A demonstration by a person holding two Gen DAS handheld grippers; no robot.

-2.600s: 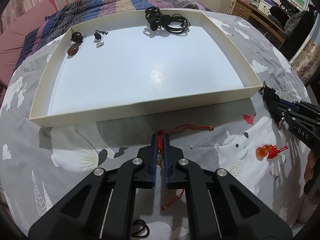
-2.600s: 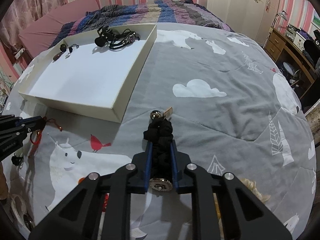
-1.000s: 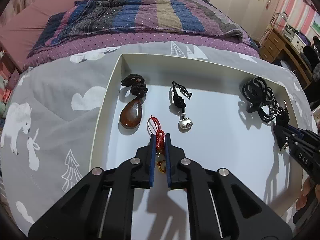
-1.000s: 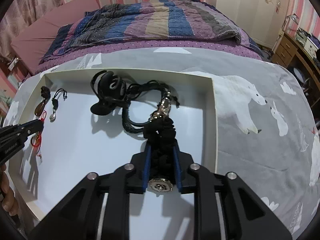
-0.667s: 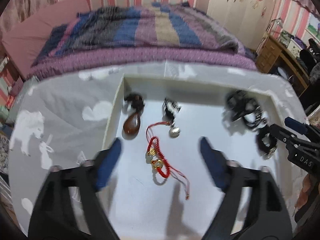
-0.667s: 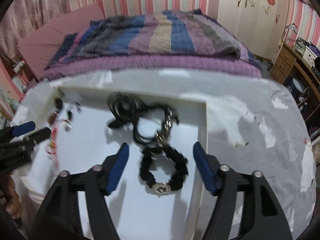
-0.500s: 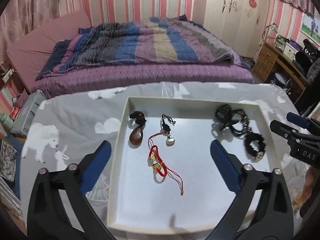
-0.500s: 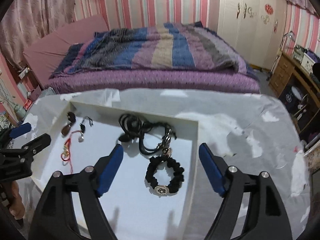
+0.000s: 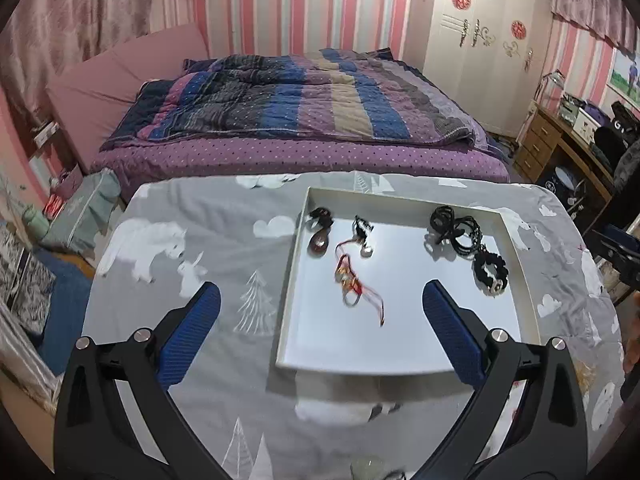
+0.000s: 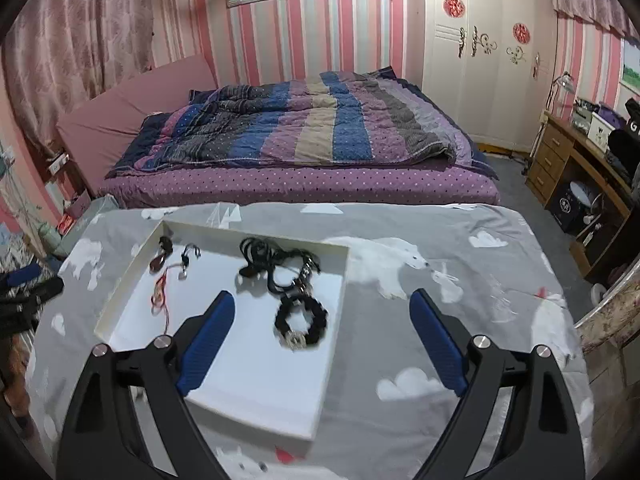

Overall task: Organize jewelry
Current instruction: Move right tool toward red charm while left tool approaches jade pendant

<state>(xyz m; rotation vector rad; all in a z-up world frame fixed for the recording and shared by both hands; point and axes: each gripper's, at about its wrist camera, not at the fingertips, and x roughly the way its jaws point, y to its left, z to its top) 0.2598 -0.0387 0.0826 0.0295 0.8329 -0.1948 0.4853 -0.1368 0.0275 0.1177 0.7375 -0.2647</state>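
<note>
A white tray [image 9: 285, 320] lies on a grey bear-print cover. In it lie a red cord bracelet [image 9: 352, 285], a brown teardrop pendant [image 9: 319, 243], a small silver pendant [image 9: 363, 238], a tangle of black cords [image 9: 454, 227] and a black beaded bracelet [image 9: 490, 270]. My left gripper [image 9: 320, 290] hangs open well above the tray's near left side, with nothing between its fingers. In the right wrist view the black beaded bracelet [image 10: 301, 319] lies by the tray's right wall [image 10: 334, 320]. My right gripper [image 10: 322, 299] is high above it, jaws opening and holding nothing.
A bed with a striped quilt [image 10: 312, 128] stands beyond the table. A wooden desk [image 10: 568, 160] with clutter is at the right and a white wardrobe [image 10: 492, 48] behind it. Grey cover [image 10: 460, 280] stretches right of the tray.
Both grippers let go and opened. The red cord bracelet and the black beaded bracelet now lie in the tray. Both hands rose and drew back, so the tray looks smaller.
</note>
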